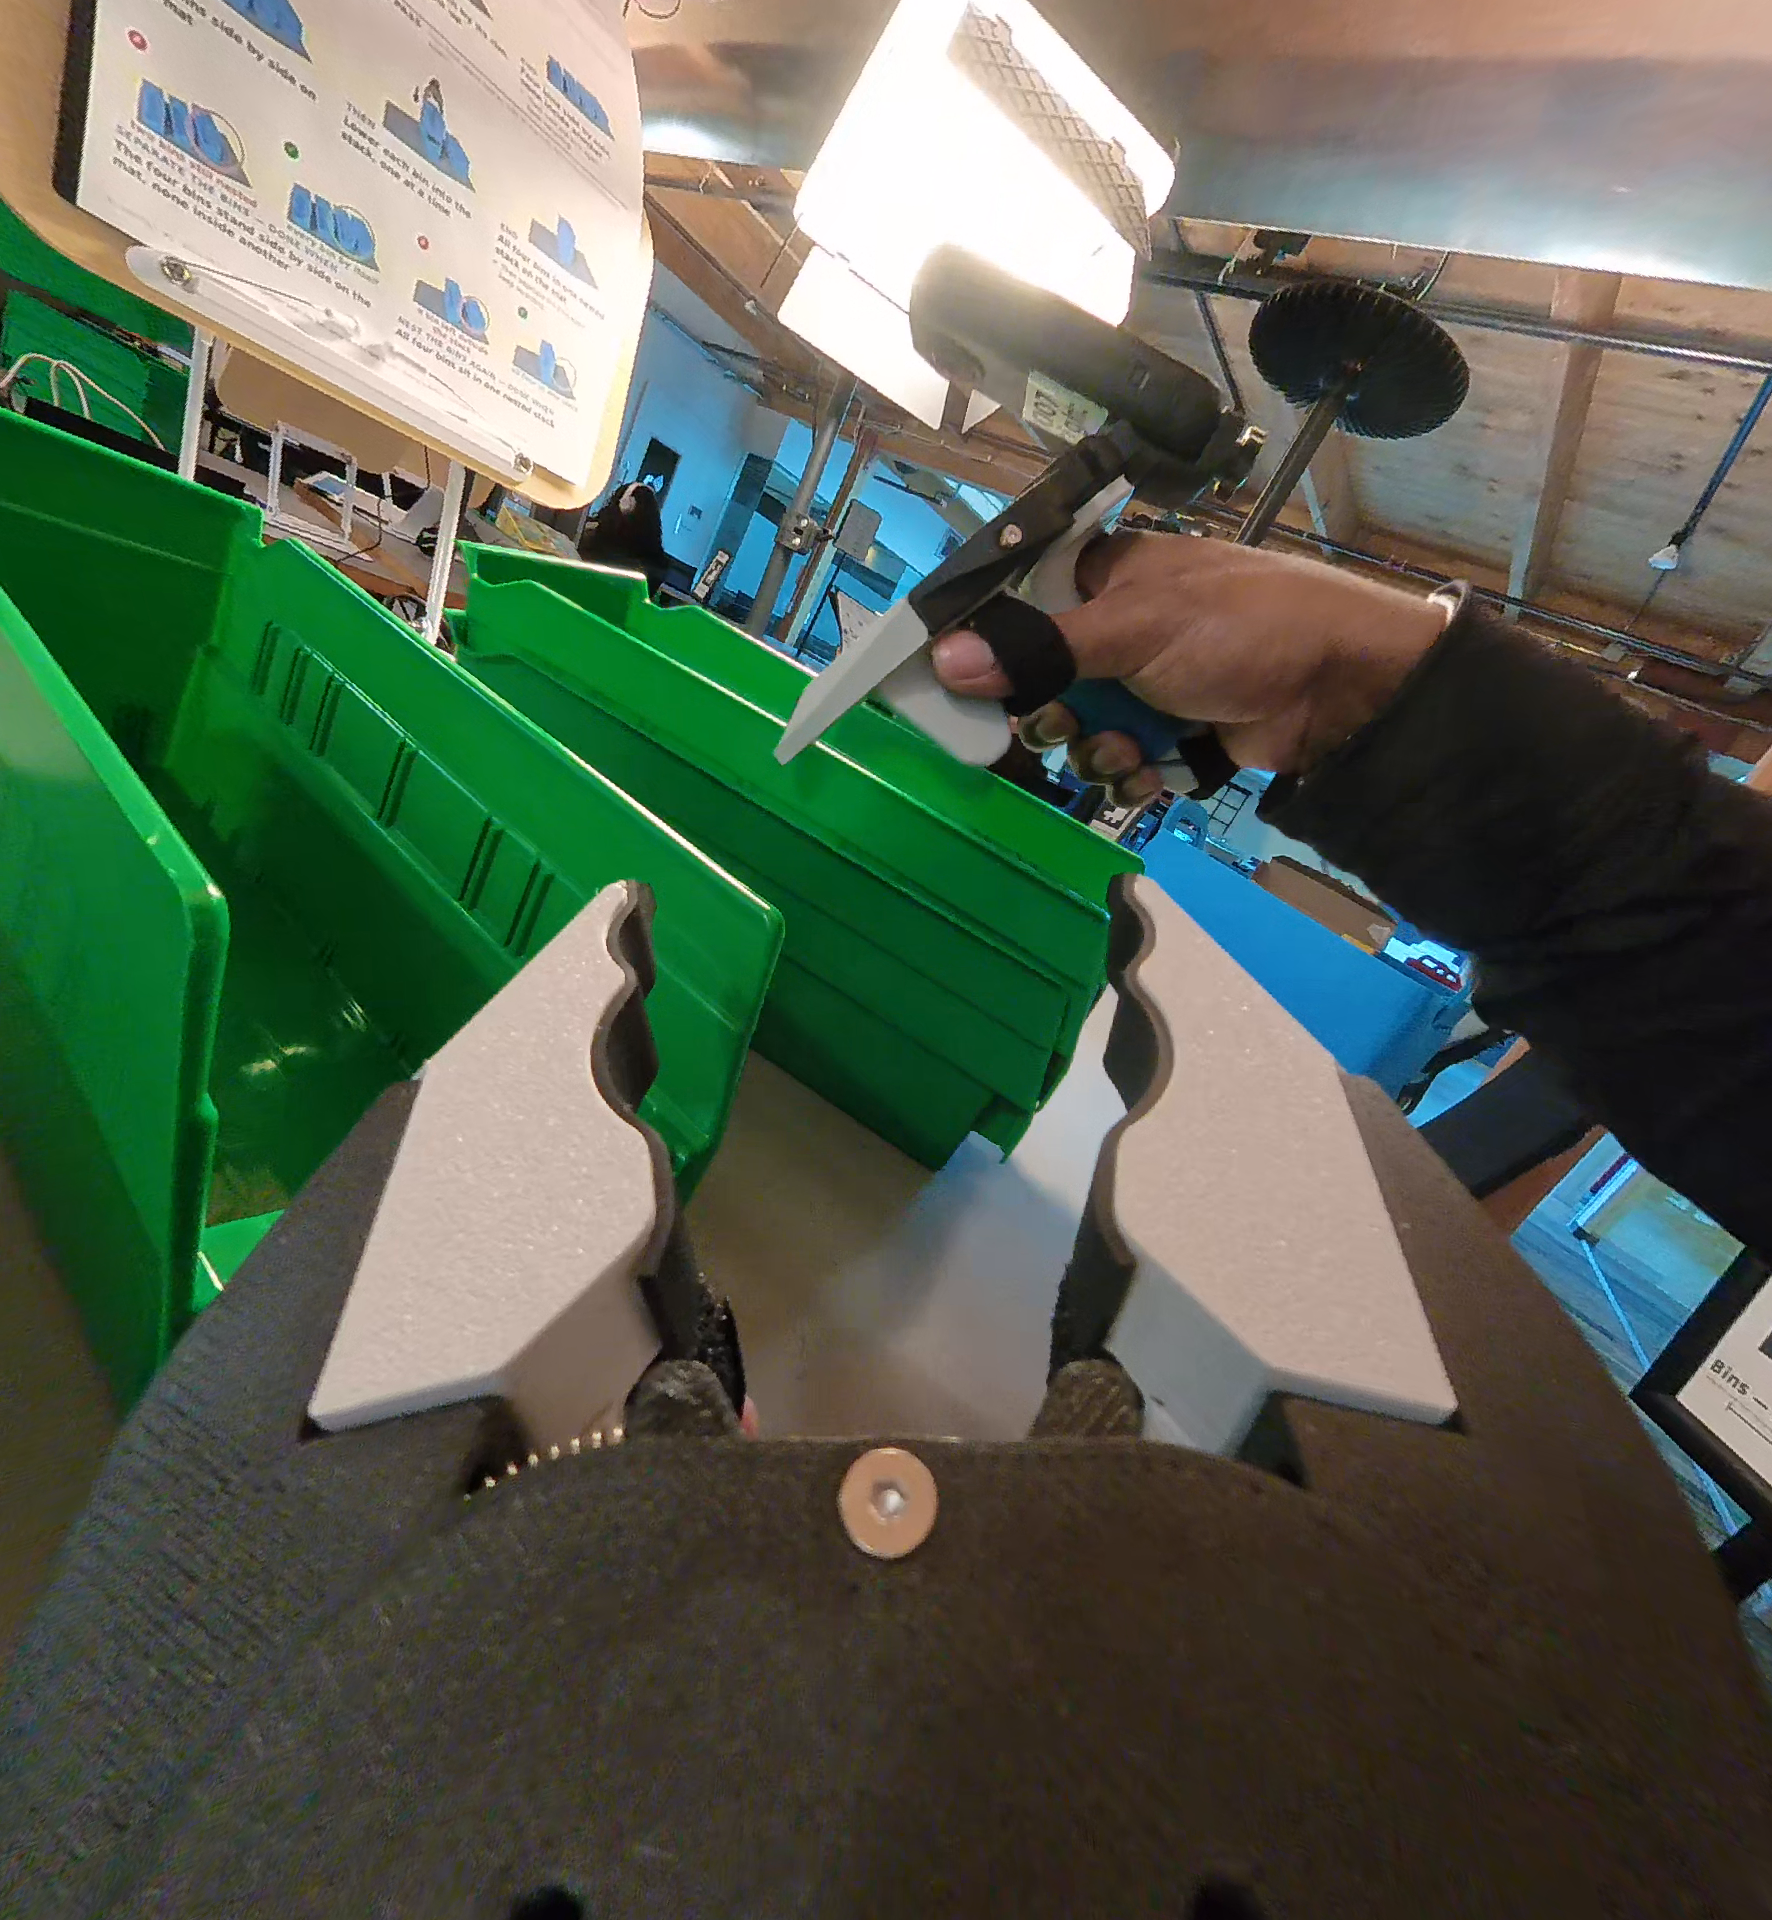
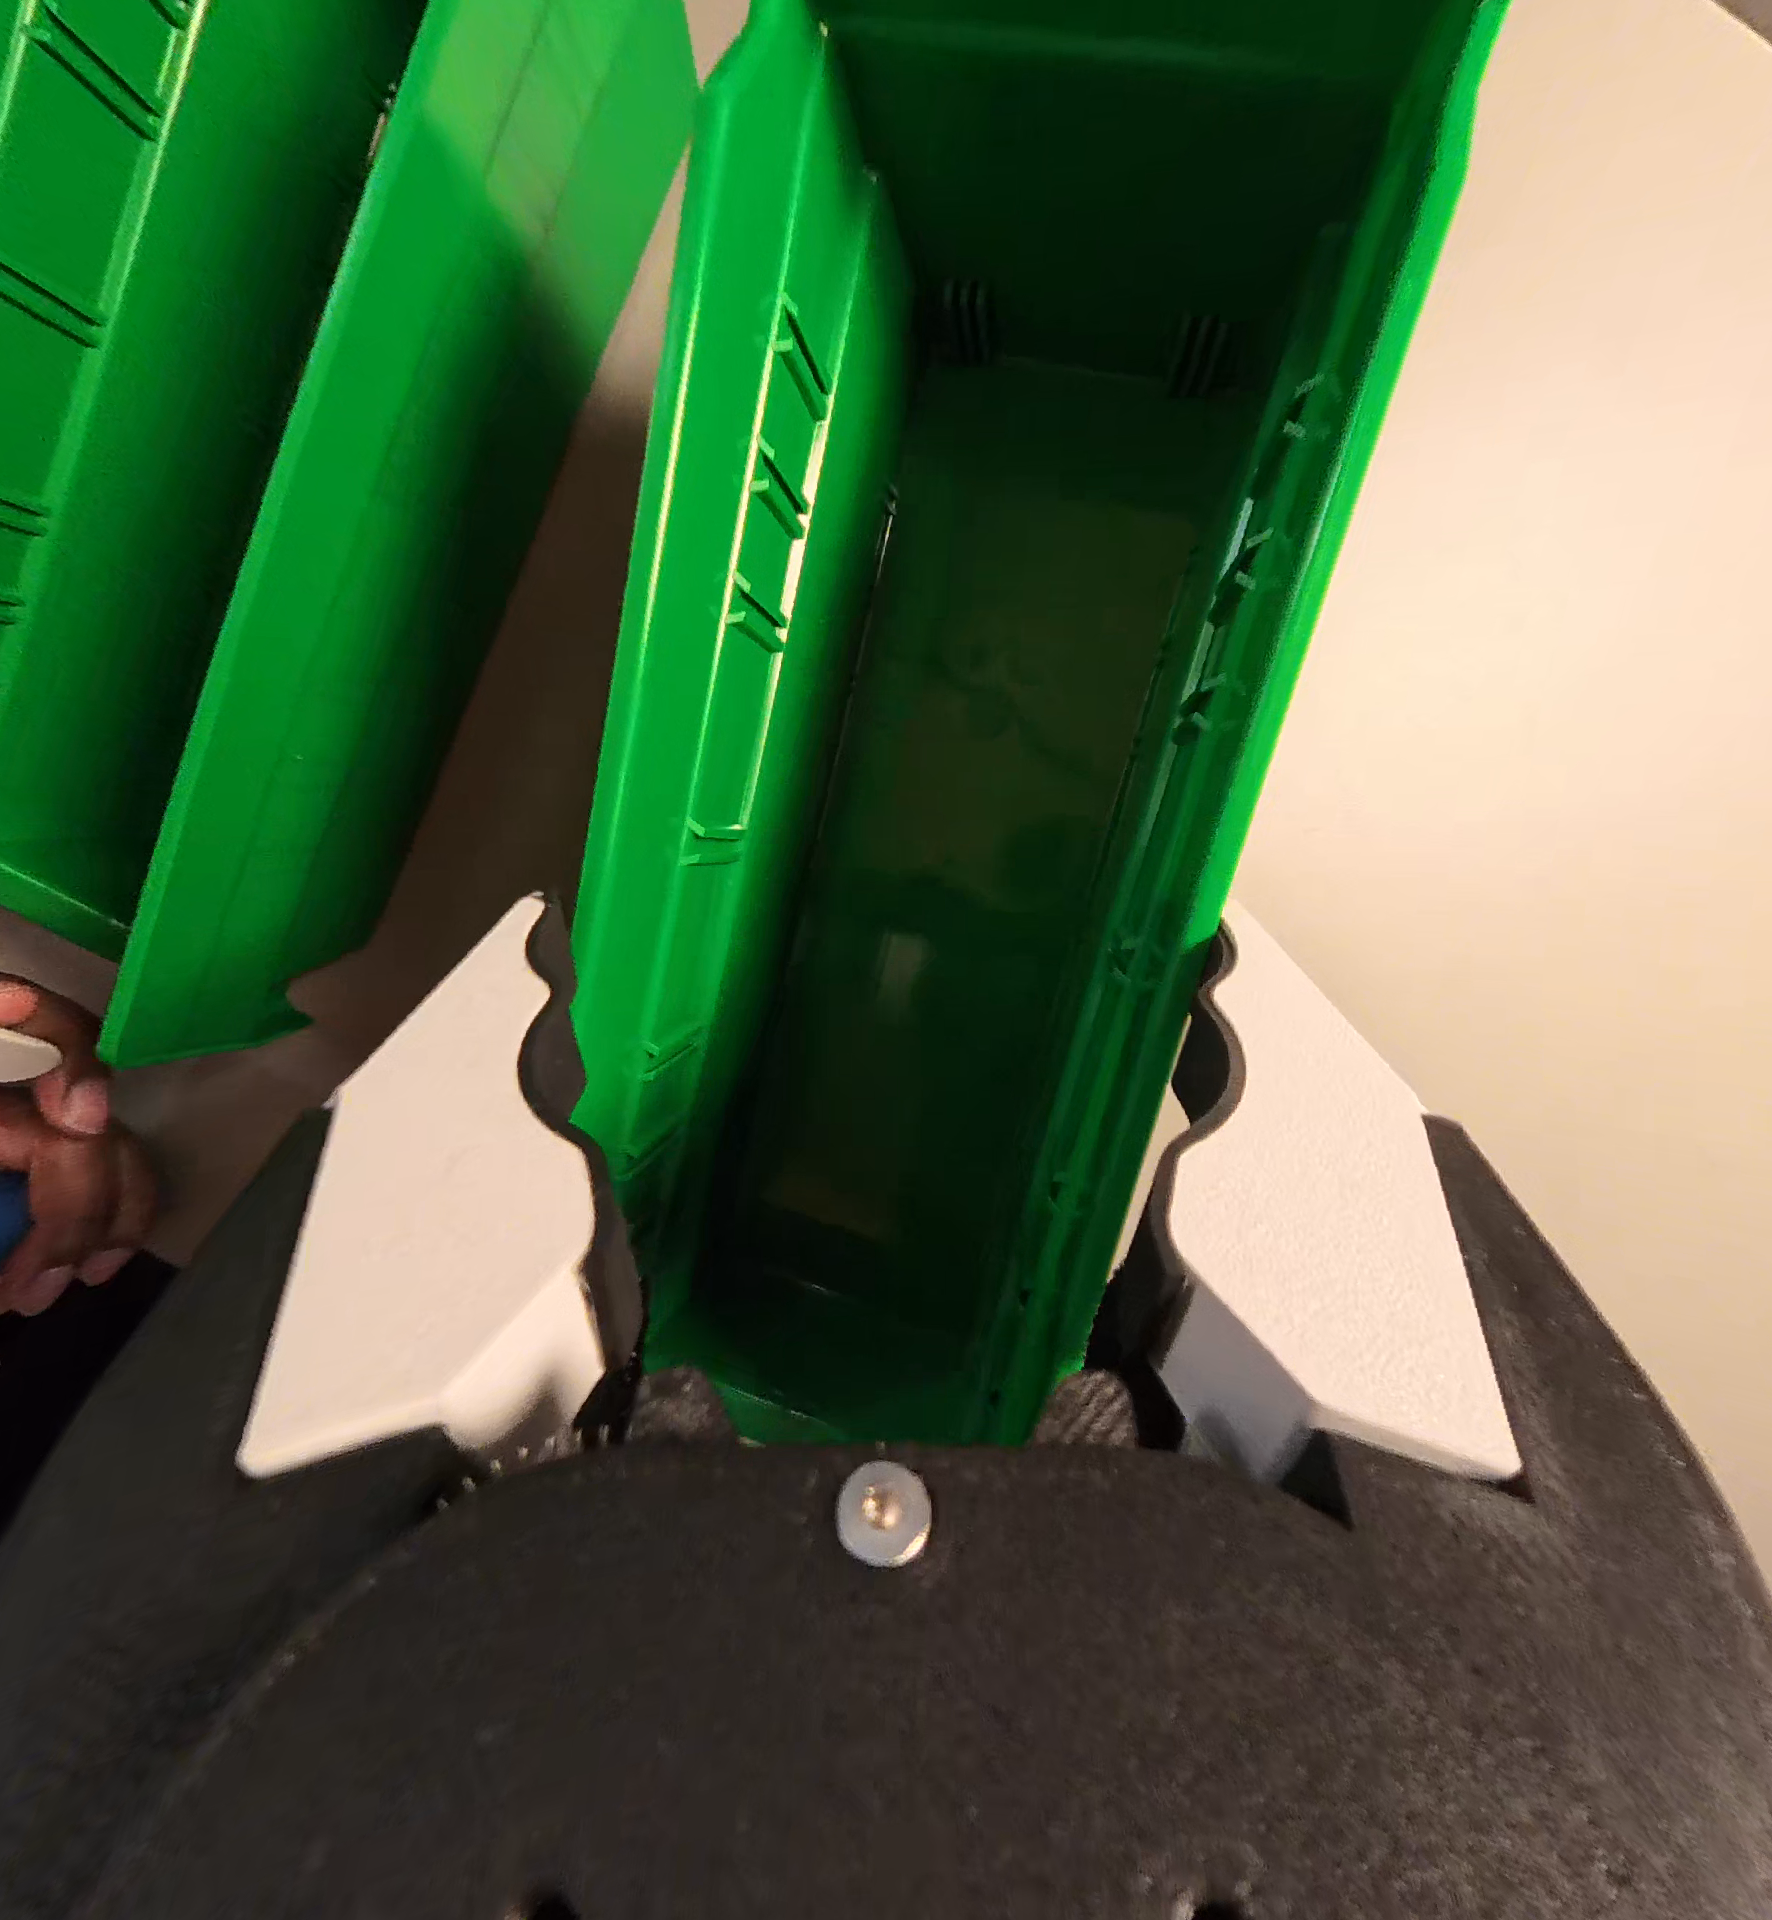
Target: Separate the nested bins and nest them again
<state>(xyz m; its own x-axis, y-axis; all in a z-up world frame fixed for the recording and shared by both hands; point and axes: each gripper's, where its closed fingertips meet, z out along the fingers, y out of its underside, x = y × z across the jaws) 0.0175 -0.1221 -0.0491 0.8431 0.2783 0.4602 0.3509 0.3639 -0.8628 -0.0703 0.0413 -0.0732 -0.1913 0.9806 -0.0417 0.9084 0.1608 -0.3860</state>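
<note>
Green bin (image 2: 1017, 727) sits on the surface (image 2: 1588, 623), clamped across its walls by my right gripper (image 2: 877, 1039); my left gripper (image 1: 877, 997), just beside it, stands apart, bare

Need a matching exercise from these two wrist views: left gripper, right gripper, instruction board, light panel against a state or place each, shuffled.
Column one:
1. left gripper
2. right gripper
3. instruction board
4. light panel

Column two:
A. green bin between its jaws
B. lit, overhead
C. jaws apart, nothing between them
D. mounted on a stand

Pairs: 1-C; 2-A; 3-D; 4-B
</note>
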